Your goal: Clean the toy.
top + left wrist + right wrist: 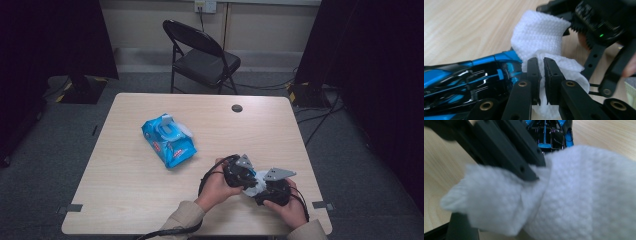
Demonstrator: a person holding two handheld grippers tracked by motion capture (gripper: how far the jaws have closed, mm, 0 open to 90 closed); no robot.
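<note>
A white wet wipe point(541, 35) is pinched between the pads of my left gripper point(542, 67), which is shut on it. The wipe drapes over one end of a shiny blue and black toy car point(474, 77). In the right gripper view the wipe point(584, 195) covers the near part of the car point(549, 135), which runs straight out along that gripper's axis, and the left gripper's fingers point(506, 152) press into the cloth from the upper left. My right gripper point(264, 192) meets the left gripper point(252, 180) tip to tip at the table's front right. Its jaws stand wide around the wrapped car.
A blue pack of wet wipes point(168, 139) lies left of centre on the wooden table point(150, 200), its flap open. A cable hole point(237, 108) sits near the far edge. Behind the table stands a black folding chair point(202, 57).
</note>
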